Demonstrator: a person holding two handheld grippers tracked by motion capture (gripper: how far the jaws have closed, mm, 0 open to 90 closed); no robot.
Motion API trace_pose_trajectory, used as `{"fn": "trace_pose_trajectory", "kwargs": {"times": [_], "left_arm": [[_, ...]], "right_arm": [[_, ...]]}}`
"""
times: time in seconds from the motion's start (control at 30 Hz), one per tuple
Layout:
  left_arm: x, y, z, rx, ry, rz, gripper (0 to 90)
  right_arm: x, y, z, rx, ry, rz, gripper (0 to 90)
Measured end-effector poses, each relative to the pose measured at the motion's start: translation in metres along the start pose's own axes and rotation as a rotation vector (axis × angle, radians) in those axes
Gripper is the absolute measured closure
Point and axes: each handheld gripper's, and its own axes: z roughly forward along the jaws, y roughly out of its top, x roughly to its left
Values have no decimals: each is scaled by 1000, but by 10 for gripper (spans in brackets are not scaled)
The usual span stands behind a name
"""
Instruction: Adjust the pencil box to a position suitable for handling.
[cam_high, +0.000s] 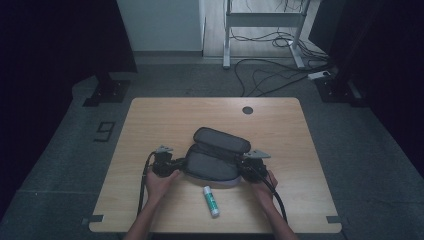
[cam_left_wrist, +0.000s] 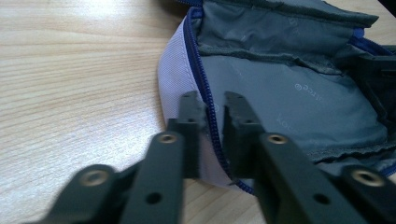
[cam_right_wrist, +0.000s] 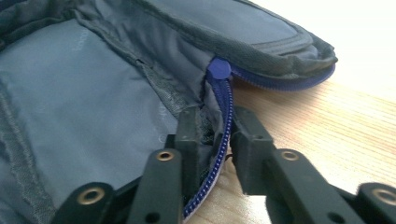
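Nearest the person's edge of the wooden table (cam_high: 150, 120), a glue stick (cam_high: 211, 200) with a green label lay on its side, just in front of the pouch and between the two forearms. Beyond it, the left hand (cam_high: 159, 184) and the right hand (cam_high: 264, 183) each held a gripper against an end of the open grey pouch (cam_high: 215, 160), which sat at the middle of the table with its lid flap folded back toward the far side.

At the pouch's left end, the left gripper (cam_left_wrist: 215, 105) stood with its jaws slightly apart, straddling the blue zipper (cam_left_wrist: 205, 100) along the pale rim; a narrow gap showed between the pads and the fabric. At the right end, the right gripper (cam_right_wrist: 215, 119) had its jaws parted as well, the zipper edge running between them, loose rather than pinched. A round blue zipper stop (cam_right_wrist: 218, 70) sat just past those jaws where the flap met the body.

Farther off, a dark round hole (cam_high: 247, 110) marked the tabletop near its far edge, and cables (cam_high: 270, 75) lay across the floor behind.
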Motion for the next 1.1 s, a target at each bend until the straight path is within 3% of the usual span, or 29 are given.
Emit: {"fn": "trace_pose_trajectory", "kwargs": {"times": [0.1, 0.23, 0.4, 0.63, 0.77, 1.1], "left_arm": [[-1, -1, 2, -9, 31, -1, 485], [1, -1, 1, -30, 36, -7, 339], [1, 1, -4, -52, 11, 2, 312], [-1, -1, -21, -86, -72, 13, 300], [-2, -2, -29, -77, -58, 41, 304], [9, -19, -39, -66, -34, 30, 322]], "right_arm": [[-1, 0, 0, -3, -9, -8, 600], [-1, 2, -4, -47, -37, 17, 476], [-3, 4, -14, -95, -31, 39, 428], [-4, 3, -28, -132, 2, 47, 410], [-1, 3, -36, -142, 24, 45, 404], [12, 1, -50, -172, 49, 7, 402]]}}
